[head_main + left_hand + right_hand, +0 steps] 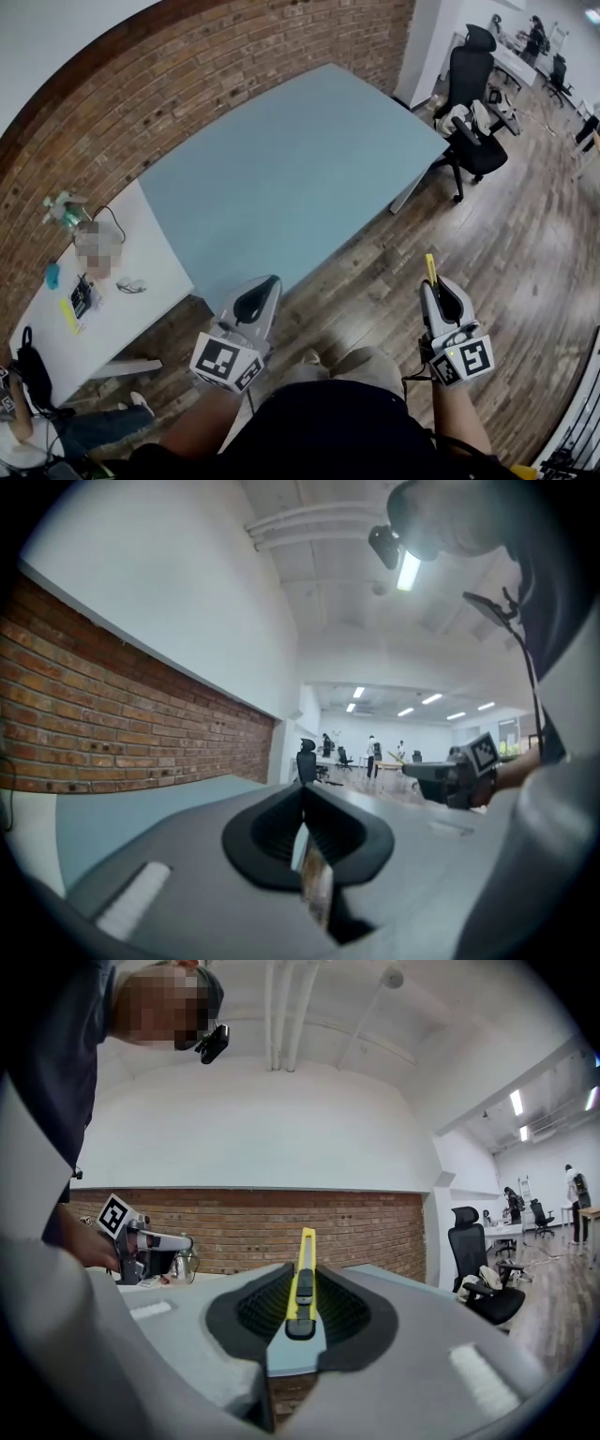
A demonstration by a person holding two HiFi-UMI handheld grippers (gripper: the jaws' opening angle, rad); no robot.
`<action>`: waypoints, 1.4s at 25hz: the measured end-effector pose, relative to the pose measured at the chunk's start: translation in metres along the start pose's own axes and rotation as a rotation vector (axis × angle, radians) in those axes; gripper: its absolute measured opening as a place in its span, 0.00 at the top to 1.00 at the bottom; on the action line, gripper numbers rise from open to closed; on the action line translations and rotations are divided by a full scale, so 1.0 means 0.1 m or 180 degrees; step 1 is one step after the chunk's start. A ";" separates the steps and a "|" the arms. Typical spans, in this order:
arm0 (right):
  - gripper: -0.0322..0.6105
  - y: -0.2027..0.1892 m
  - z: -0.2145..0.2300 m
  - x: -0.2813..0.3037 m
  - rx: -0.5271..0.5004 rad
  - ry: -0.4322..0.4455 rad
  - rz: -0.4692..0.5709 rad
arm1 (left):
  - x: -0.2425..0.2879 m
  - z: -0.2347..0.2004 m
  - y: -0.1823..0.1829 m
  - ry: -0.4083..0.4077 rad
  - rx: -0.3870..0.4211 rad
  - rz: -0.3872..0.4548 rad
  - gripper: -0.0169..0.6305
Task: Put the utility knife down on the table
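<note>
One yellow utility knife [307, 1255] stands gripped between the partly closed jaws of the right gripper [442, 286] at four o'clock in the head view, above wooden floor [506, 234], off the pale blue table [281, 169] at twelve, with the left gripper [265, 284] closed and empty at seven.

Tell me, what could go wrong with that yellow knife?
The utility knife sticks out beyond the right hand-held gripper, so it might tilt or slip. It hangs over the wooden floor, short of the blue table; released now, it would likely drop.
</note>
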State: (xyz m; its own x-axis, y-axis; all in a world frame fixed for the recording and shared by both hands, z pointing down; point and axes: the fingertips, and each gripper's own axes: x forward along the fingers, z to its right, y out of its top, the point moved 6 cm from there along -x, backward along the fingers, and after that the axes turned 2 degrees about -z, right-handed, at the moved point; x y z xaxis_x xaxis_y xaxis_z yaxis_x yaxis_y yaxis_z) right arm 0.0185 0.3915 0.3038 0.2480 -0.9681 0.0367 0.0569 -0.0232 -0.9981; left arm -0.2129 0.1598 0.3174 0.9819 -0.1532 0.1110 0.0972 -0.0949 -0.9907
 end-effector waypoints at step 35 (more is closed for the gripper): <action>0.84 -0.18 1.75 3.36 0.0052 0.1481 -0.0212 | 1.91 -1.13 0.53 0.1477 0.0182 -0.0103 0.98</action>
State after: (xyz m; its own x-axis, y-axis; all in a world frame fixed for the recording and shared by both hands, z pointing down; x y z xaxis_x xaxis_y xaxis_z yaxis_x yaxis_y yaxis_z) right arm 0.2700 0.1099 0.3425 -0.2162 -0.9738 0.0709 0.0743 -0.0888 -0.9933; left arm -0.0382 0.0143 0.2947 0.8032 -0.5759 0.1523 0.1482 -0.0544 -0.9875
